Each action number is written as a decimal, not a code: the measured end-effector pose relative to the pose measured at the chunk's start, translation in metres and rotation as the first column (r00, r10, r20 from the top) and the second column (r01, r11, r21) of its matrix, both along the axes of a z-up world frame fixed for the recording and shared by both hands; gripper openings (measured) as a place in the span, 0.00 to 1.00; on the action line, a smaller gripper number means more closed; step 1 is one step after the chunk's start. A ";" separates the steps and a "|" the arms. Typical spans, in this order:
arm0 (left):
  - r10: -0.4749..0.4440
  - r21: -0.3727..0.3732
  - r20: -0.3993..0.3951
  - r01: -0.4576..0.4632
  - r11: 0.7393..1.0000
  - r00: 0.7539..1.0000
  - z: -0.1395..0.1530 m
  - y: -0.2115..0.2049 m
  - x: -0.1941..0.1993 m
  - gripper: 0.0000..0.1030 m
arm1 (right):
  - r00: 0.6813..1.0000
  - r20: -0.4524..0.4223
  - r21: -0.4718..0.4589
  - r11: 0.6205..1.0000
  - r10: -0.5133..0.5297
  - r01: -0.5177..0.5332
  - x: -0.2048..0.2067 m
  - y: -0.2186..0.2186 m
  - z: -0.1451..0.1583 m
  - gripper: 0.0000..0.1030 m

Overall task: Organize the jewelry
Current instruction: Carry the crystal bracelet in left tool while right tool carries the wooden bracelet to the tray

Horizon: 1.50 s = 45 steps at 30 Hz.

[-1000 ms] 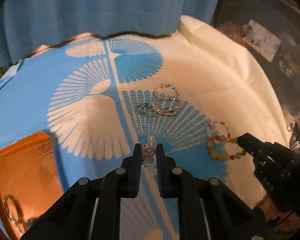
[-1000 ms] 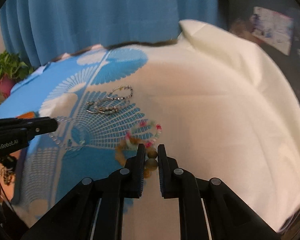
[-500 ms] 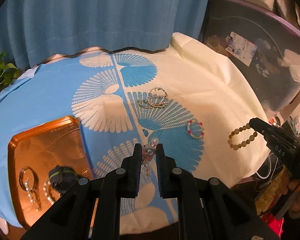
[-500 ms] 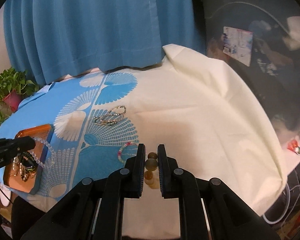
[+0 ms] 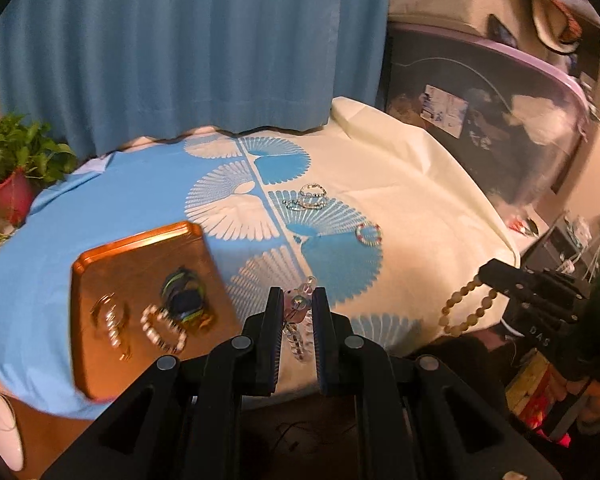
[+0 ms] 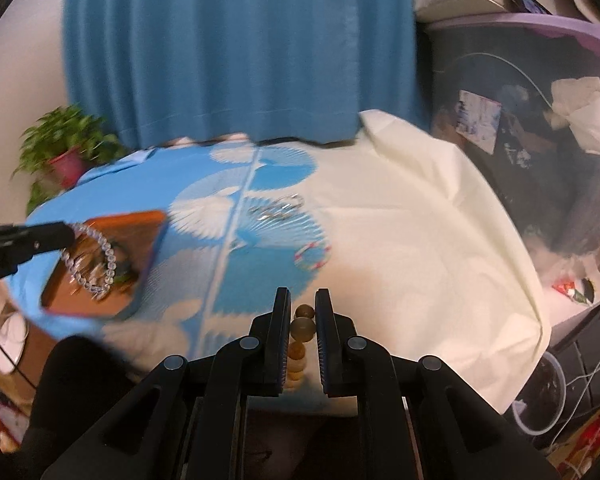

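Note:
My left gripper (image 5: 294, 312) is shut on a clear crystal bead bracelet (image 5: 298, 328), held in the air above the table's front edge; it also hangs as a loop in the right wrist view (image 6: 94, 260), above the tray. My right gripper (image 6: 302, 320) is shut on an amber bead bracelet (image 6: 303, 328), which dangles at the right in the left wrist view (image 5: 466, 306). A copper tray (image 5: 100, 268) at the front left holds several jewelry pieces. A pink-and-white bead bracelet (image 5: 368, 234) and a small pile of thin bracelets (image 5: 310, 198) lie on the cloth.
A blue and cream patterned cloth (image 5: 412, 208) covers the table. A blue curtain (image 5: 188, 48) hangs behind. A potted plant (image 5: 14, 168) stands at the far left. Dark cluttered storage (image 5: 500, 120) stands to the right. A white object (image 5: 2, 428) lies below the table at left.
Both grippers have lifted away from the cloth and drawn back, each carrying its bracelet. The tray has come into fuller view as the left gripper swung leftward.

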State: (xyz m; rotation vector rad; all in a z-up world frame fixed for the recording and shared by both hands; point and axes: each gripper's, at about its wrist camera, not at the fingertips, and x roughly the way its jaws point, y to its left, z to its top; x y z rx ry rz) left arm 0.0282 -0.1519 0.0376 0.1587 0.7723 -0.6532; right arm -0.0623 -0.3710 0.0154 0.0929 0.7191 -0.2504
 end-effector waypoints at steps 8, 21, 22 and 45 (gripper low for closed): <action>0.010 -0.023 0.012 -0.010 1.000 1.000 -0.001 0.047 -0.061 0.11 | 0.994 -0.017 0.031 0.994 0.110 -0.109 -0.052 0.067 -0.008 0.12; 0.018 -0.006 0.009 -0.018 1.000 1.000 -0.019 0.068 -0.109 0.11 | 0.965 -0.070 0.054 0.967 0.253 -0.250 -0.096 0.137 -0.024 0.12; 0.018 -0.004 0.008 -0.018 1.000 1.000 -0.019 0.069 -0.111 0.11 | 0.963 -0.071 0.051 0.965 0.260 -0.257 -0.098 0.140 -0.024 0.12; 0.007 -0.004 -0.005 -0.007 1.000 1.000 -0.025 0.067 -0.116 0.11 | 0.948 -0.099 0.019 0.953 0.303 -0.303 -0.097 0.159 -0.024 0.12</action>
